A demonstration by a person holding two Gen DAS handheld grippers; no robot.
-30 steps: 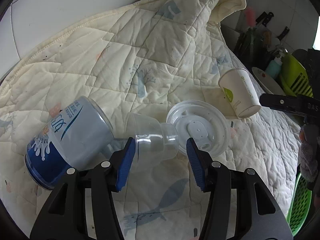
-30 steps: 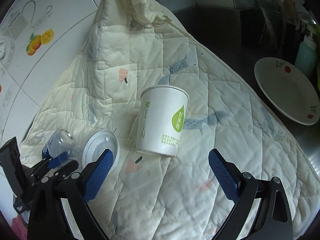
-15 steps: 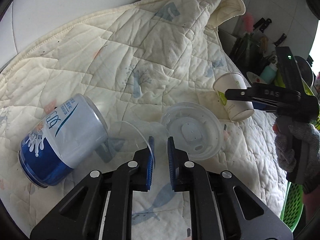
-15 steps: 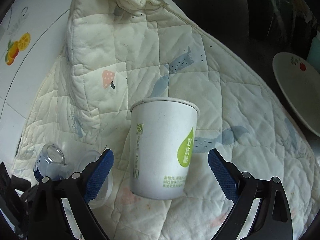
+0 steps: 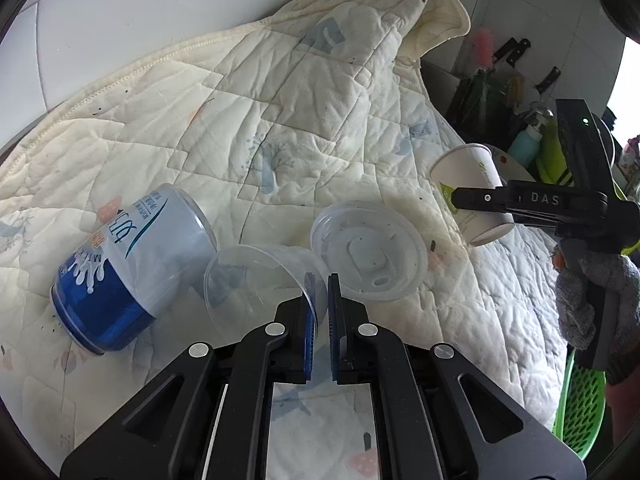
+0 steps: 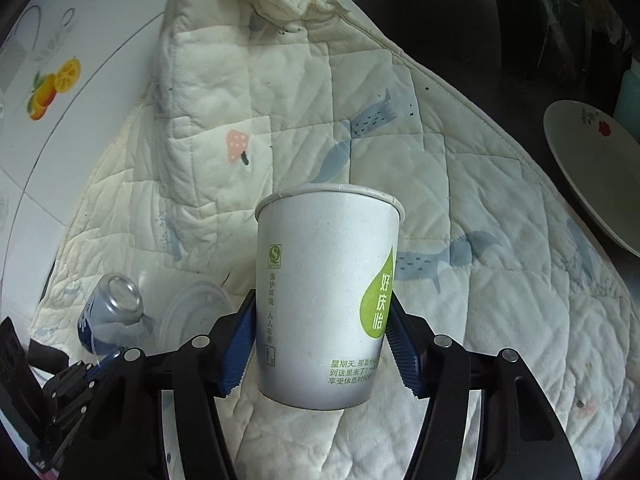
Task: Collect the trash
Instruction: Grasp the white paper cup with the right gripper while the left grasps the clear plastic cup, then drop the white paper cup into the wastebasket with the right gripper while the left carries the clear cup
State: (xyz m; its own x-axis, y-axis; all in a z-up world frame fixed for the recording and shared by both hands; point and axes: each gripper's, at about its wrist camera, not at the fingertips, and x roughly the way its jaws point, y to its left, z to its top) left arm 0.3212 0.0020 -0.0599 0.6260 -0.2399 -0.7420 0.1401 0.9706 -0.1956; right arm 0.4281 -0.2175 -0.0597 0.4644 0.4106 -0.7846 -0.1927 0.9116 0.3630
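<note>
The left gripper is pressed together on the thin rim of a clear plastic cup that lies on its side on the cream quilted blanket, its mouth toward the camera, touching a blue and silver drink can on 1 side and a translucent round plastic lid on the other. The right gripper is closing around a white paper cup with a green leaf mark, which stands upright on the blanket; its 2 blue pads sit against or just beside the cup's sides, and I cannot tell whether they press yet. The clear cup's wall is flimsy, so it could slip out or buckle when lifted, and dragging it may roll the can. The paper cup could crush or tip if the jaws squeeze unevenly low on its taper. Only the left wrist view shows the pinch on the clear rim and a green mesh basket at the blanket's edge; only the right wrist view shows both pads flanking the paper cup and a white plate.
</note>
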